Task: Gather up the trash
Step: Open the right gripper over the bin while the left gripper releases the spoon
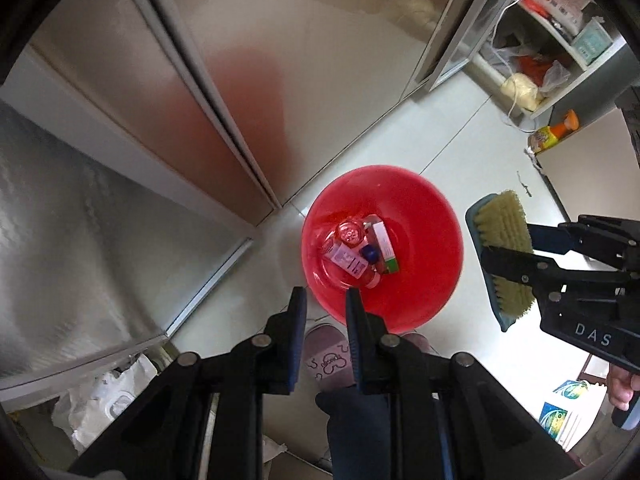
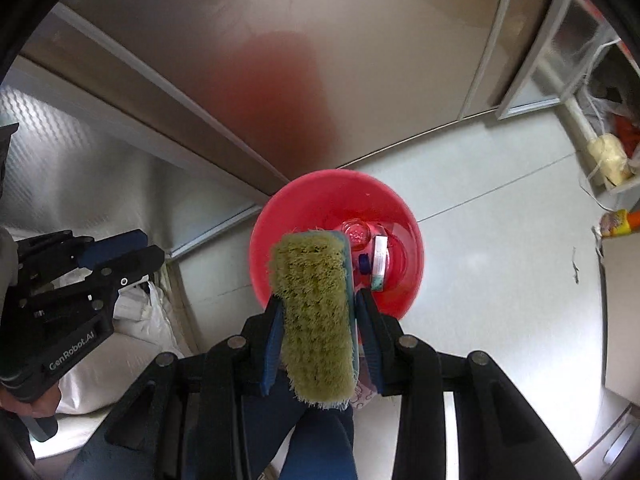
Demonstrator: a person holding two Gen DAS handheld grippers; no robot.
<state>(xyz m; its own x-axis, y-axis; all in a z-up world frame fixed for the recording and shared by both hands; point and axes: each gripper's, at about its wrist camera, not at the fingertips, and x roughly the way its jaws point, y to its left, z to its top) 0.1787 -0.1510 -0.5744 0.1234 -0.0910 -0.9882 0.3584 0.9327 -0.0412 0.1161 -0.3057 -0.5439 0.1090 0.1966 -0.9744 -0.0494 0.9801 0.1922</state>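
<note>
Right gripper [image 2: 320, 300] is clamped on a scrub brush [image 2: 314, 312], bristles facing the camera, its long axis running along the fingers toward the red bin [image 2: 404, 216]. Brush tip overlaps the bin's near rim in the right wrist view; in the left wrist view the brush [image 1: 504, 256] hangs just right of the bin [image 1: 440, 208], so probably beside or above the rim, not inside. Left gripper [image 1: 326, 300] is empty, jaws narrowly apart, hovering at the bin's near edge. Bin sits on the floor by the cabinet corner, already holding a small box [image 1: 384, 246], a bottle [image 1: 348, 260] and a blue cap [image 1: 370, 255]. Likely next: shift the brush left over the opening and release.
</note>
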